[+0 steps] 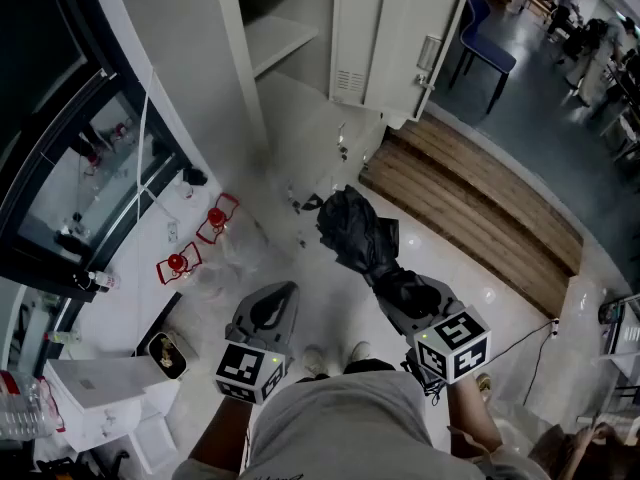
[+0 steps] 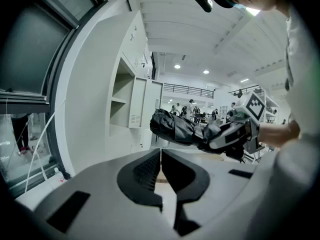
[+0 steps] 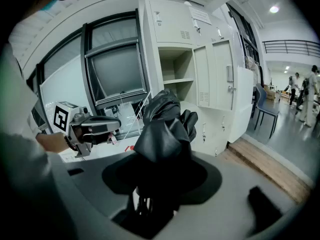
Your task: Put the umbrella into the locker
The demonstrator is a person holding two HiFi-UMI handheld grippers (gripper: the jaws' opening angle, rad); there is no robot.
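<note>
Umbrella [image 1: 360,238] folded, clenched at one end in right gripper [image 1: 408,298], aimed at open locker [image 1: 285,40] ahead for insertion, not yet inside; left gripper [image 1: 268,316] closed, empty, idle alongside.

floor [image 1: 330,308]: glossy white | window [image 1: 90,168]: left | wooden platform [image 1: 480,208], blue chair [image 1: 485,43]: right

no text, number or brand can be read. a sheet [image 3: 200,17] is seen on the locker [image 3: 216,74], but its print is too small.
</note>
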